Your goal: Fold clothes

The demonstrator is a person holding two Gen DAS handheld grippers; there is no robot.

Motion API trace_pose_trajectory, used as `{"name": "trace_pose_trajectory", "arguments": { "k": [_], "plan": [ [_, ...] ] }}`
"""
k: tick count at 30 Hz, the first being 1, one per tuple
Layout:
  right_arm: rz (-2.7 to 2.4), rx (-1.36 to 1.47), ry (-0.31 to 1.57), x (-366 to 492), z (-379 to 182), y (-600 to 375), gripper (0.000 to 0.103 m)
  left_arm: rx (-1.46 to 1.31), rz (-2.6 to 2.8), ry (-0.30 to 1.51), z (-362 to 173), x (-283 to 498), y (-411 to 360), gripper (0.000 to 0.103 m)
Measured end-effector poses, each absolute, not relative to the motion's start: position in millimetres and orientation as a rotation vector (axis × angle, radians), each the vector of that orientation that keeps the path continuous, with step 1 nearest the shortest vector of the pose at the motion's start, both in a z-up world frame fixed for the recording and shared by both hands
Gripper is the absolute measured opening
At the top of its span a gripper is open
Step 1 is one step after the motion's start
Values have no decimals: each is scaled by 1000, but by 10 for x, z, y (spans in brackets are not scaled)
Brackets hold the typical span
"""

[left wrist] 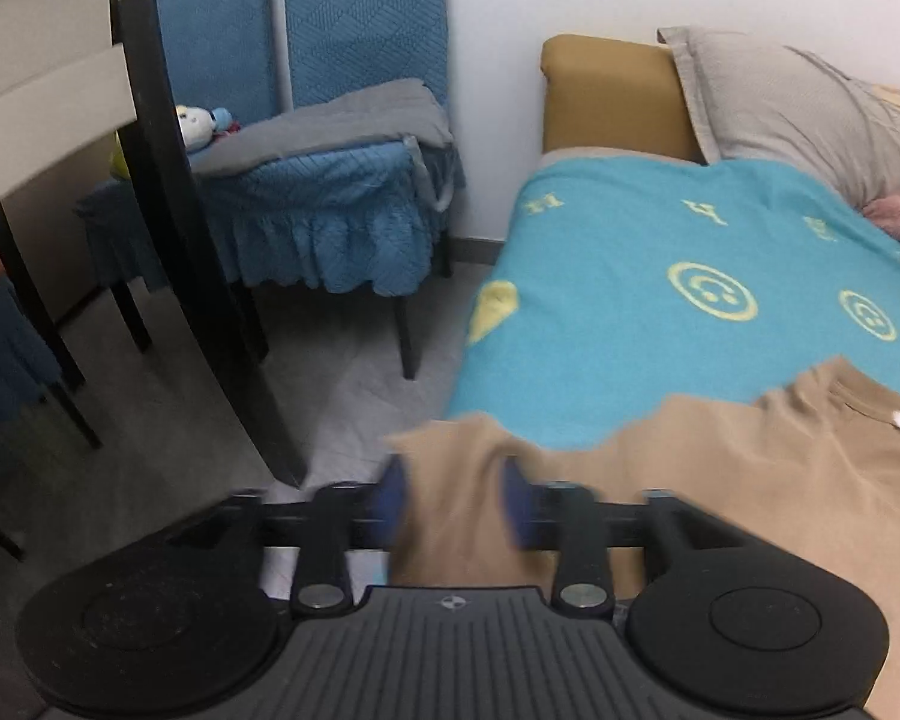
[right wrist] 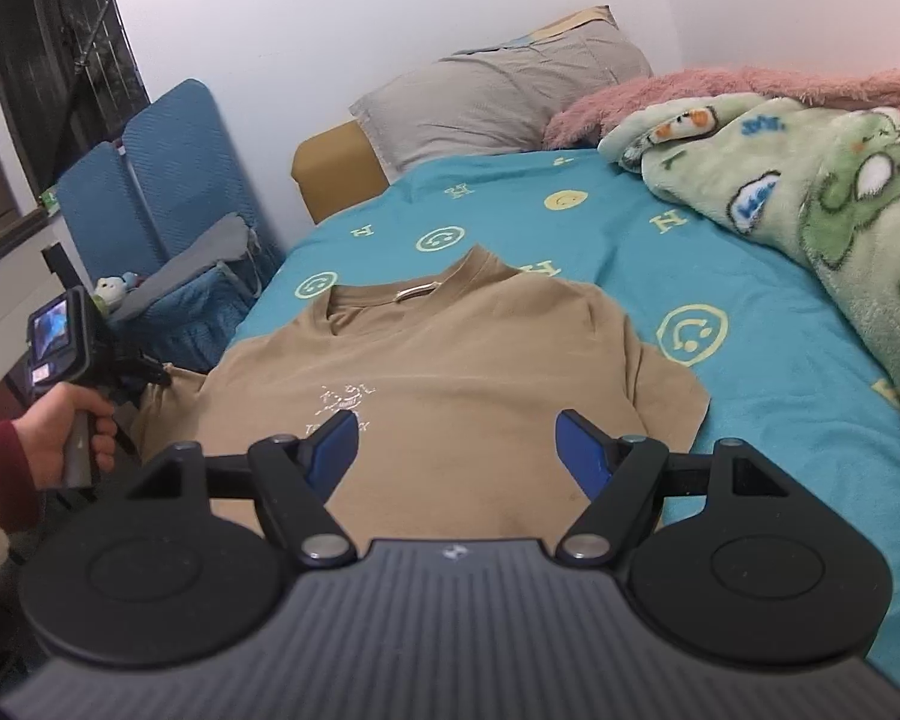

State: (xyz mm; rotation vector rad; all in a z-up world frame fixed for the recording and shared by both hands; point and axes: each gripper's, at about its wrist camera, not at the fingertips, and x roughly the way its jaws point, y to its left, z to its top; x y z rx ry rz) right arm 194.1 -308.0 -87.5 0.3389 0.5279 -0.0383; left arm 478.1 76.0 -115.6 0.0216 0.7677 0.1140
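A tan T-shirt (right wrist: 450, 372) lies flat, front up, on the teal smiley bedspread (right wrist: 750, 276), collar toward the pillow. In the left wrist view the shirt (left wrist: 780, 468) lies at the lower right and its left sleeve (left wrist: 456, 480) sits between my left gripper's blue pads. My left gripper (left wrist: 455, 495) is part-closed around that sleeve at the bed's left edge; the view is blurred. It also shows in the right wrist view (right wrist: 150, 375), held by a hand. My right gripper (right wrist: 455, 450) is open and empty, above the shirt's lower middle.
A grey pillow (right wrist: 498, 102), a pink fluffy blanket (right wrist: 720, 84) and a green frog blanket (right wrist: 810, 198) lie at the head and right of the bed. Blue-covered chairs (left wrist: 330, 192) and a dark table leg (left wrist: 210, 252) stand left of the bed.
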Motion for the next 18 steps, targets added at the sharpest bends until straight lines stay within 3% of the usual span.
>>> {"name": "trace_pose_trajectory", "arguments": {
  "k": [4,8,18],
  "plan": [
    [-30,309,518,1950,-868,-3051,74,0,-8,762,-1081,4369,625,74],
    [-12,281,495,1907,-818,-3007,74,-46,-136,734,-859,3638,499,83],
    [8,265,415,1579,-601,-2975,74,-103,-234,629,-471,1822,125,96]
  ]
}}
